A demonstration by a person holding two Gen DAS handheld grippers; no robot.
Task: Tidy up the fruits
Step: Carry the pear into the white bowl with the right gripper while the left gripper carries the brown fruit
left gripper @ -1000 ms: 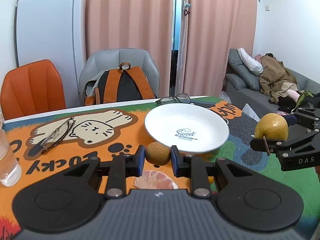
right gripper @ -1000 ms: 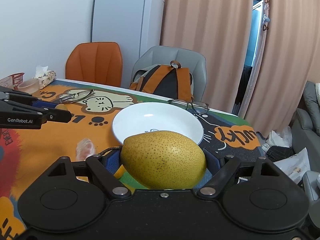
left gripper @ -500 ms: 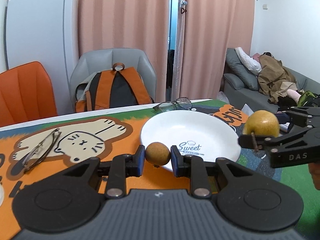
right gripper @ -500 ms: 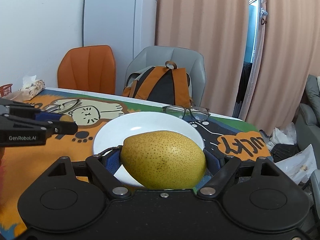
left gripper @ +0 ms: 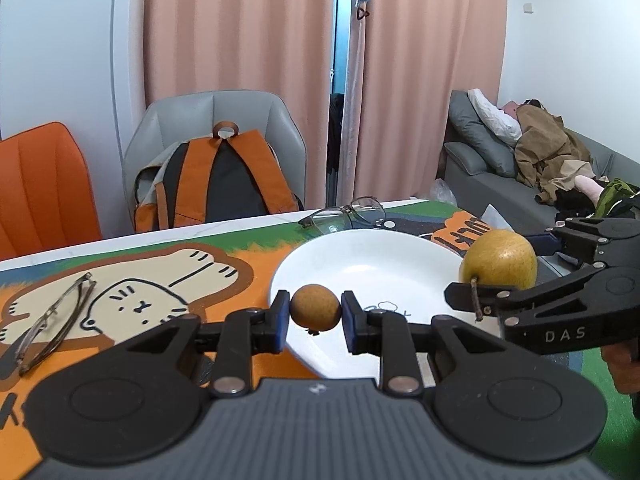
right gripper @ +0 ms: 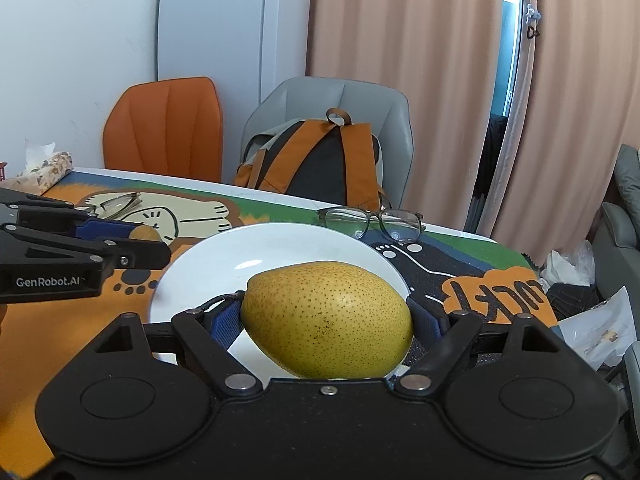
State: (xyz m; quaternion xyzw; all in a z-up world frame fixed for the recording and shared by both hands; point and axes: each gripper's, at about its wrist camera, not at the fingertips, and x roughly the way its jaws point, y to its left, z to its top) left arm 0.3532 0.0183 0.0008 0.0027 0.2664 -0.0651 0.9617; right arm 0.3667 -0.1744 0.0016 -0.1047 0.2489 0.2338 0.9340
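Glasses (right gripper: 372, 222) lie behind the plate (right gripper: 280, 248); left gripper (left gripper: 316, 314) clamps a small fruit (left gripper: 316, 307), right gripper (right gripper: 328, 320) a pear (right gripper: 326, 318)

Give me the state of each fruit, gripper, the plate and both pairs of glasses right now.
left gripper: shut on small brown fruit
small brown fruit: held above plate's near rim
right gripper: shut on pear
pear: held over plate
white plate: empty, on table
dark-framed glasses: unfolded, behind plate
thin-framed glasses: folded, on mat
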